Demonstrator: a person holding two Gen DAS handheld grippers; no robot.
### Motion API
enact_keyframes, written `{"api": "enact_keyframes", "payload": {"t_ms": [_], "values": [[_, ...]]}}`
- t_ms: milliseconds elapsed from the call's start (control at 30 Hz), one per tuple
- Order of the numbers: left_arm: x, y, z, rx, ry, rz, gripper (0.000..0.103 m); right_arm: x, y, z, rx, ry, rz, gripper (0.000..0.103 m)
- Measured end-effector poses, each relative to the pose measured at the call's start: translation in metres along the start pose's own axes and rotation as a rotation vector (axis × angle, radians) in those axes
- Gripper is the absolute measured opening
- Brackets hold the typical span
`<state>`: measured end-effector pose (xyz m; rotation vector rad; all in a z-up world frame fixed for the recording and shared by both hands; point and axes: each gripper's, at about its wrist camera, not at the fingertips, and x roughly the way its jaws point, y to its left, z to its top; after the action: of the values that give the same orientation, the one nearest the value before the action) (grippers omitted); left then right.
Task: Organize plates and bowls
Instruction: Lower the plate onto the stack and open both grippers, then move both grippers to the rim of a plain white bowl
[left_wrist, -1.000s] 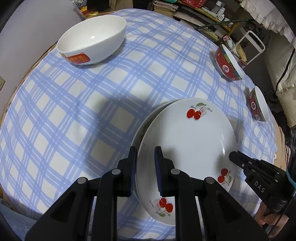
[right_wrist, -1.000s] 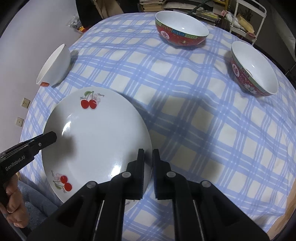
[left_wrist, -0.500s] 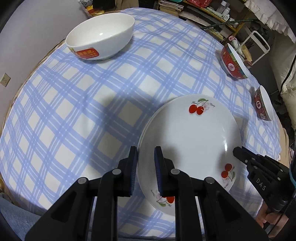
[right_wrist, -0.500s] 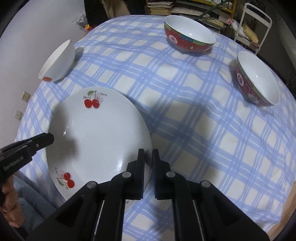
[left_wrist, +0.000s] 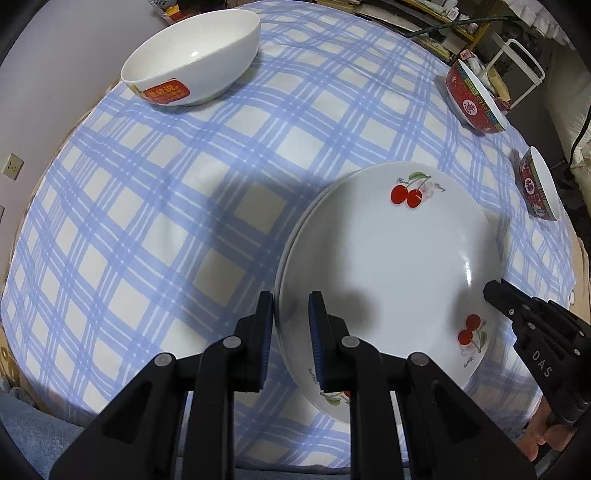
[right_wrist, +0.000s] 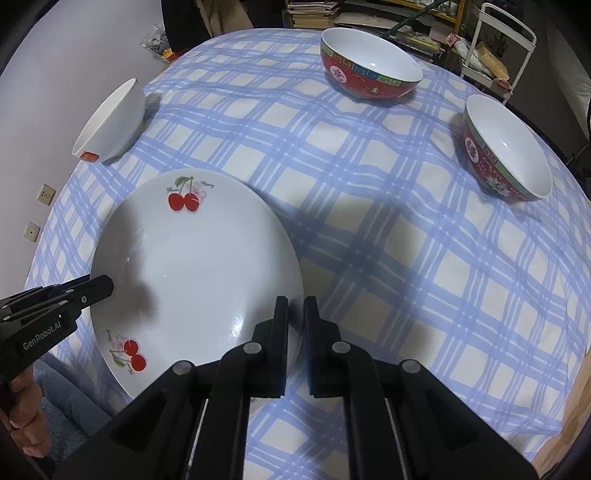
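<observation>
Blue-checked cloth covers the round desk (left_wrist: 155, 192); on its near edge the cherry plate (left_wrist: 399, 266) has sunk from a tilt half a second ago to lie nested on a second plate (left_wrist: 295, 236); left gripper (left_wrist: 291, 321) and right gripper (right_wrist: 295, 325) each straddle its rim, jaws clenched; release looks due, with the white bowl (left_wrist: 199, 55) and two red bowls (right_wrist: 369, 70) beyond it to gather.

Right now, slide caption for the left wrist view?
Left tongs straddle the cherry plate rim; white bowl beyond.

Home dining room: checked tablecloth (left_wrist: 155, 206), cluttered bookshelves (right_wrist: 314, 14)
</observation>
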<state>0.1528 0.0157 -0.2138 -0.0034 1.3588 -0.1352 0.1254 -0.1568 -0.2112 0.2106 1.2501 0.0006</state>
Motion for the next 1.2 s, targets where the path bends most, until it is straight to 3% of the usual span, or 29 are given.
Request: {"api": "enact_keyframes", "payload": {"t_ms": [200, 400, 567, 667, 767, 933, 1033, 1200], "values": [[0.001, 0.008, 0.007, -0.047, 0.024, -0.052, 0.020, 0.000, 0.002, 0.001, -0.001, 0.006, -0.014, 0.010], [-0.022, 0.013, 0.015, -0.040, -0.058, -0.037, 0.022, -0.004, 0.004, 0.011, -0.024, -0.056, -0.019, 0.010], [-0.040, 0.014, 0.029, 0.004, -0.117, -0.015, 0.034, -0.010, 0.011, 0.030, -0.063, -0.153, 0.013, 0.010], [-0.055, 0.017, 0.038, 0.030, -0.170, 0.023, 0.047, -0.010, 0.021, 0.045, -0.115, -0.184, 0.030, 0.012], [-0.067, 0.020, 0.050, 0.050, -0.218, 0.100, 0.056, -0.011, 0.033, 0.060, -0.135, -0.211, 0.042, 0.037], [-0.081, 0.031, 0.072, 0.057, -0.266, 0.149, 0.078, -0.021, 0.056, 0.088, -0.122, -0.314, 0.027, 0.076], [-0.090, 0.041, 0.086, 0.058, -0.323, 0.184, 0.081, -0.025, 0.070, 0.107, -0.145, -0.362, 0.073, 0.097], [-0.098, 0.065, 0.114, 0.046, -0.392, 0.219, 0.083, -0.026, 0.094, 0.132, -0.177, -0.384, 0.150, 0.098]]}}
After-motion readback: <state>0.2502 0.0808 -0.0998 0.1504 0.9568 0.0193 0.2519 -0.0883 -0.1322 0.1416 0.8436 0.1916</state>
